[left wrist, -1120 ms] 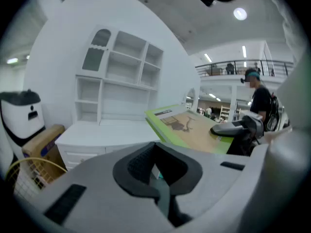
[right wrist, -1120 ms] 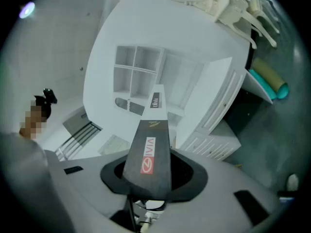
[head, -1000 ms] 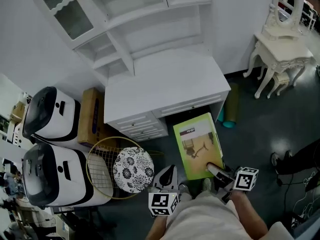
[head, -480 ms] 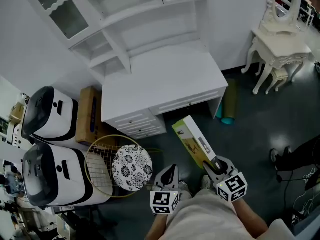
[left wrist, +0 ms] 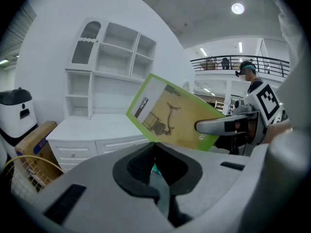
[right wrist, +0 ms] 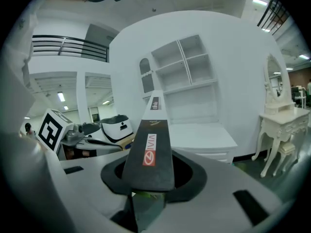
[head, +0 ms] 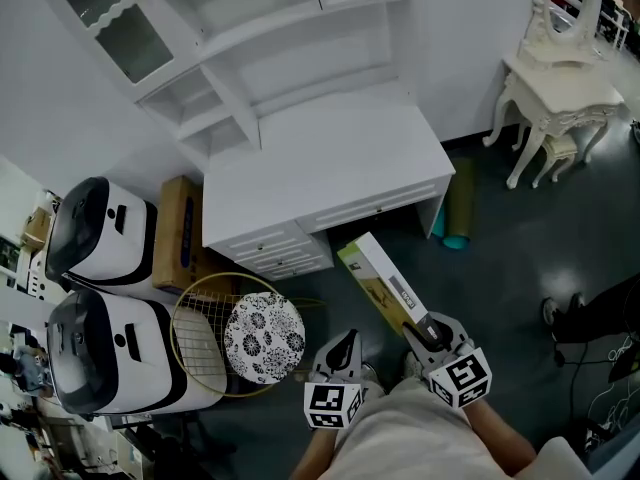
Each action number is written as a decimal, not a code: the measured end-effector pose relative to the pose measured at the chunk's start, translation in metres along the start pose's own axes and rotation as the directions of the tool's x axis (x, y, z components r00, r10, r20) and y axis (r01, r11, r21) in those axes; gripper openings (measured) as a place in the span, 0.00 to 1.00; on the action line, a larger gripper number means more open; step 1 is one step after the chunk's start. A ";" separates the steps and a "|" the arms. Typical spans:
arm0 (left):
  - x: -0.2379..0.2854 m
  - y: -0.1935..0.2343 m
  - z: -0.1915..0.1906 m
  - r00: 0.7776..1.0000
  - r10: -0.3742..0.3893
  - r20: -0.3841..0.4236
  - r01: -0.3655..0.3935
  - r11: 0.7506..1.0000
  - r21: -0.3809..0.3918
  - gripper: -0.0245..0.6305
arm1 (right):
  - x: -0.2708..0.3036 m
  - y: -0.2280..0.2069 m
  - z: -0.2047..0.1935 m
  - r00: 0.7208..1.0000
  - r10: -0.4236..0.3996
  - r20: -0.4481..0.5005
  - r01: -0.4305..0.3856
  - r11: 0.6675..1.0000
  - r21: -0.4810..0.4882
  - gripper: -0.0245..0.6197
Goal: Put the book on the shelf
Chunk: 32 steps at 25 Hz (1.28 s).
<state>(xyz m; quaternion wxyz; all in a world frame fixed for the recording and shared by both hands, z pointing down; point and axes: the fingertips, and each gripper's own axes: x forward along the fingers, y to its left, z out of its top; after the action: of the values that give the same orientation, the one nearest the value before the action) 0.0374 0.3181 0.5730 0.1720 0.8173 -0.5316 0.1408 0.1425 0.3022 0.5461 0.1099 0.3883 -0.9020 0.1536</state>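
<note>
A green-covered book (head: 385,283) hangs in the air in front of the white desk (head: 320,163), turned on edge with its dark spine up. My right gripper (head: 420,336) is shut on its near end; in the right gripper view the spine (right wrist: 151,144) runs straight out from the jaws toward the white shelf unit (right wrist: 184,76). My left gripper (head: 343,346) hovers to the left of the book, apart from it, jaws together and holding nothing. The left gripper view shows the book's cover (left wrist: 175,118) and the shelf unit (left wrist: 112,67) behind it.
Two white appliances (head: 100,238) (head: 110,353), a cardboard box (head: 180,233) and a wire basket (head: 215,338) crowd the floor at left. A white dressing table (head: 560,78) stands at right, a teal roll (head: 458,213) beside the desk. Another person's leg (head: 600,318) is at far right.
My right gripper has rolled over, turning the book from cover-up and flat to standing on edge with the spine up. The left gripper has barely shifted.
</note>
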 end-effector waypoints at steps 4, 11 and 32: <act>0.007 -0.001 0.003 1.000 0.018 0.002 -0.018 1.000 -0.005 0.04 | 0.003 -0.009 0.000 1.000 0.012 -0.022 -0.012 0.999 -0.032 0.24; 0.022 -0.008 0.011 0.999 0.052 0.010 -0.052 0.998 -0.028 0.04 | 0.007 -0.033 0.002 0.999 0.033 -0.040 -0.036 0.997 -0.068 0.24; 0.080 0.110 0.075 0.996 0.016 0.093 -0.017 1.000 0.011 0.04 | 0.128 -0.043 0.053 0.998 -0.007 -0.069 -0.004 0.988 -0.153 0.24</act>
<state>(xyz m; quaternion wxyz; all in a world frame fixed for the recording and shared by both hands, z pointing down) -0.0281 0.1789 0.5525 0.1411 0.8196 -0.5448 0.1072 0.0841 0.1696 0.5459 0.1707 0.3740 -0.9064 0.0970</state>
